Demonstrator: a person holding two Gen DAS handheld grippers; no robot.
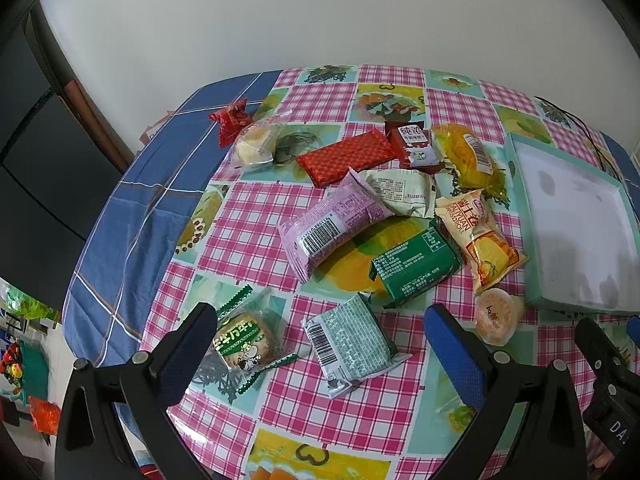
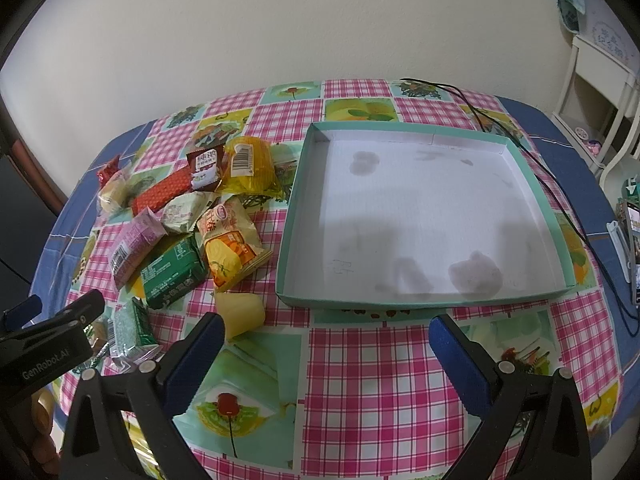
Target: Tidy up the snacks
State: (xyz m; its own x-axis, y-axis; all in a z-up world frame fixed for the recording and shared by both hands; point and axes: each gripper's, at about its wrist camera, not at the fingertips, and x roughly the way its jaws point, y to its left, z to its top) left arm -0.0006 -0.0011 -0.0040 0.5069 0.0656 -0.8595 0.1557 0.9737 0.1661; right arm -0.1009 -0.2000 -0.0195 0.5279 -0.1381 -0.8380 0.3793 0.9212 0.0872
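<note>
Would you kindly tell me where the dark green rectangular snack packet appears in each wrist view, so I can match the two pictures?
Left wrist view: the dark green rectangular snack packet lies right of centre, beside the orange-yellow cake packet.
Right wrist view: it sits left of centre, in the snack pile.
Shared landmark: the shallow teal-rimmed white box, empty, to the packet's right in both.

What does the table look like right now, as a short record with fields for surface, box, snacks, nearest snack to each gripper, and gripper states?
surface: table under a checked cloth
box: shallow teal box, nothing in it, right of the snacks
snacks: loose pile, all outside the box
near left gripper: cookie packet and grey-green packet
near right gripper: jelly cup
left gripper: open, holding nothing
right gripper: open, holding nothing
other: black cable behind the box
</note>
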